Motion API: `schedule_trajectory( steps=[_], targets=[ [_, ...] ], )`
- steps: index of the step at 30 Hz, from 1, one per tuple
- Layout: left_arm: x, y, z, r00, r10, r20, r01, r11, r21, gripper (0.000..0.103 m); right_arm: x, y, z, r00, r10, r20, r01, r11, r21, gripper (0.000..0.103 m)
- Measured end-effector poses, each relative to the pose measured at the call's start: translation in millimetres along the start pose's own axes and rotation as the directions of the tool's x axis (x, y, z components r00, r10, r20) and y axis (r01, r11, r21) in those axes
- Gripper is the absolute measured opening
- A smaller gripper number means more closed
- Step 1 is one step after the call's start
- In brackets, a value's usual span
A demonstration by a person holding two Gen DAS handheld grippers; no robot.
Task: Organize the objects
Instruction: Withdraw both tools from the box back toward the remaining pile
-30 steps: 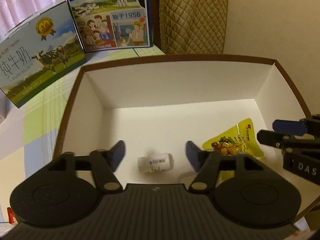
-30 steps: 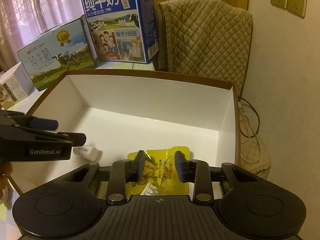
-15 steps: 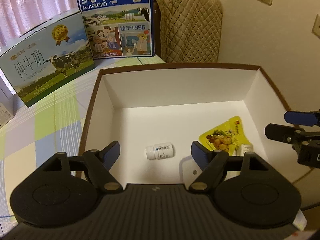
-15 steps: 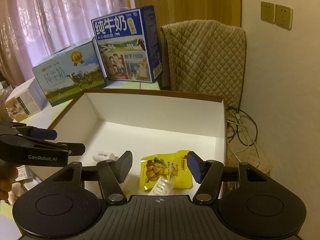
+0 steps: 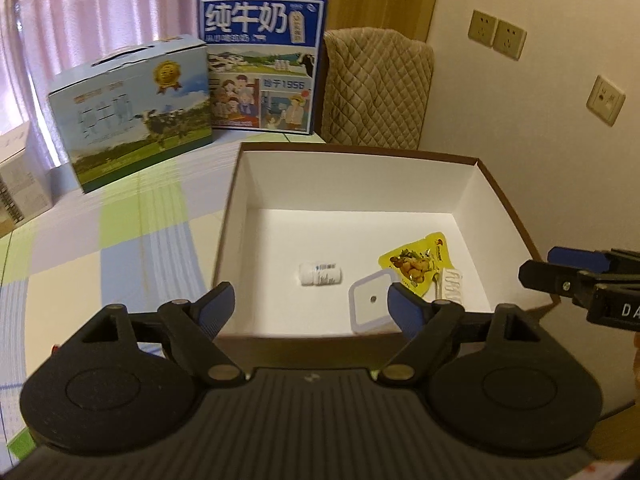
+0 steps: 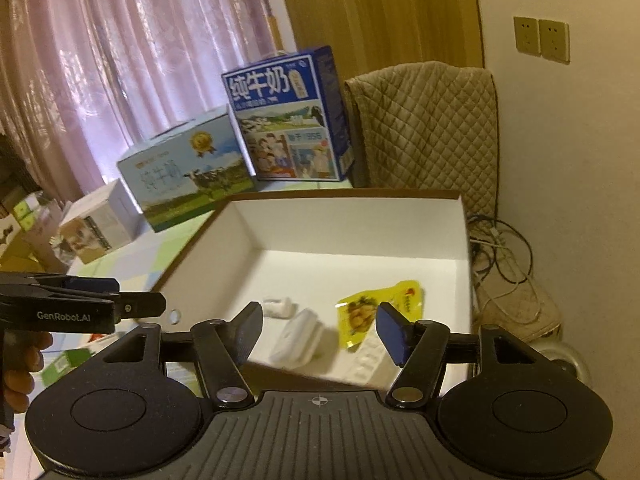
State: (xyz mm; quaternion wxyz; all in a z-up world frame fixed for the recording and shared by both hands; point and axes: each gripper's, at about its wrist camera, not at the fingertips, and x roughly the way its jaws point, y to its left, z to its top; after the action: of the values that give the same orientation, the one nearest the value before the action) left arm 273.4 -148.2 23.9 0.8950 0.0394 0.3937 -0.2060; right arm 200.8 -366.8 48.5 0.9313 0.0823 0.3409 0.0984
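Presently, my left gripper [image 5: 310, 304] and right gripper [image 6: 318, 328] both hang with jaws spread wide and empty at the near edge of the white box [image 5: 360, 184]. Within it lie a small white bottle [image 5: 320, 273], a yellow snack pouch [image 5: 416, 264], a blister pack [image 5: 451, 285] touching the pouch, and a white square case [image 5: 370, 304].

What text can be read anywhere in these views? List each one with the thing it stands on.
"纯牛奶" and "始于1956": blue milk carton.
"纯牛奶", blurred: landscape milk carton.
"GenRobot.AI": left tool, side of its body.
"DA", cut off by the frame edge: right tool.
Small white bottle, yellow snack pouch and blister pack: print too small to read.
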Motion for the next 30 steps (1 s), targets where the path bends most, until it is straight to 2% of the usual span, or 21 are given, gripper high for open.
schedule_trajectory(
  steps=[7,9,14,23,30],
  targets=[
    [-40.8,19.3,-25.6,1.000,-0.007,0.030,0.008,0.999,-0.034,0.082,-15.8,26.7,-19.9,0.999,0.046,-0.003,-0.046,0.999,0.013,0.061],
    [-50.2,23.5,-34.9,0.999,0.011,0.042,-0.009,0.999,-0.032,0.086,-15.7,35.1,-25.2,0.998,0.060,-0.015,-0.060,0.998,0.019,0.061],
    [-68.3,38.2,-59.6,0.997,0.056,0.058,-0.053,0.998,-0.045,0.086,-11.1,62.9,-37.4,0.995,0.098,-0.035,-0.099,0.995,-0.020,0.061],
    [-94.2,78.3,-97.2,0.993,0.102,0.064,-0.091,0.983,-0.160,0.087,4.5,107.5,-58.8,0.982,0.169,-0.088,-0.175,0.982,-0.065,0.061],
    [-106.0,100.1,-124.7,0.988,0.145,0.053,-0.131,0.971,-0.199,0.087,19.7,132.4,-73.4,0.970,0.209,-0.126,-0.220,0.973,-0.075,0.061]
  ],
)
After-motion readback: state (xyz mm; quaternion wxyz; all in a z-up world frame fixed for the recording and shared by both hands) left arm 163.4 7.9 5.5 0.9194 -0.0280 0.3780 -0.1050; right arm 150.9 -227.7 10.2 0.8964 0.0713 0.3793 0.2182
